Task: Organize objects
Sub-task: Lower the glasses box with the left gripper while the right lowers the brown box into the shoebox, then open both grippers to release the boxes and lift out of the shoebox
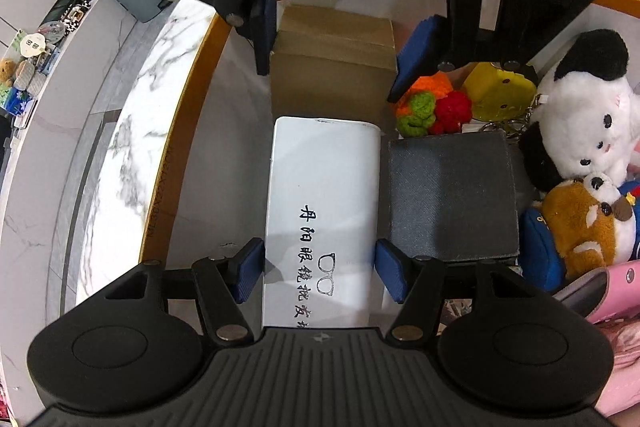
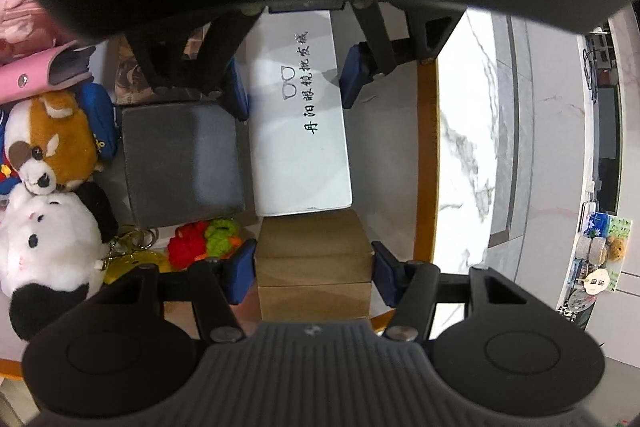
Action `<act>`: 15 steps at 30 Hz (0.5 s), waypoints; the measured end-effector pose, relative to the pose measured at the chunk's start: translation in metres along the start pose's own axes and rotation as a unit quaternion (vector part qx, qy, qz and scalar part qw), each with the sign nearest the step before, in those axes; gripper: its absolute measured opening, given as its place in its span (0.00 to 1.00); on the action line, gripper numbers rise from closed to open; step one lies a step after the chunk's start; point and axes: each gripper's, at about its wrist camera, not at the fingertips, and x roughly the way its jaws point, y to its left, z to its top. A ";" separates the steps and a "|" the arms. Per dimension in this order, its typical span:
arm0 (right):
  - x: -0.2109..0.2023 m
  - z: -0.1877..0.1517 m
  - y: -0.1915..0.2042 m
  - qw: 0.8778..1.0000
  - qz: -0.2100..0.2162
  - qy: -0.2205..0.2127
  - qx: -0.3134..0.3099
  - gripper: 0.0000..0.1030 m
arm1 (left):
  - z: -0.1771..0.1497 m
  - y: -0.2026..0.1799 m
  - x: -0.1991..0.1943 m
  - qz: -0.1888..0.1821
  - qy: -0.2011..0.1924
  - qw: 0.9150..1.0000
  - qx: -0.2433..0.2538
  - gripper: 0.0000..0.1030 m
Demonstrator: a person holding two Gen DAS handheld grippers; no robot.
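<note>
Left wrist view: left tool [image 1: 319,273] straddles white box [image 1: 324,203], pads apart, not clamped; long axis runs fwd. Right tool [image 2: 313,273] likewise released astride cardboard box [image 2: 313,263], w/ both boxes end-to-end in tray [image 1: 188,107].

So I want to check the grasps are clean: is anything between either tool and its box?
Nothing visible. The left tool straddles the white box directly, and the right tool straddles the cardboard box. The grey box sits beside the white one, outside the fingers.
</note>
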 end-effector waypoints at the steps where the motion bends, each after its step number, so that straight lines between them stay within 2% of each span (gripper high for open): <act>1: 0.001 0.001 0.000 1.000 0.003 0.002 -0.002 0.59 | 0.000 0.000 -0.001 -0.001 0.001 1.000 0.002 0.71; 7: 0.004 0.004 -0.002 1.000 0.019 0.009 -0.002 0.60 | -0.002 0.012 -0.014 -0.017 -0.010 0.999 -0.027 0.74; 15: 0.005 0.012 -0.005 1.000 0.023 0.016 0.008 0.60 | -0.001 0.014 -0.029 0.000 -0.024 0.999 -0.045 0.77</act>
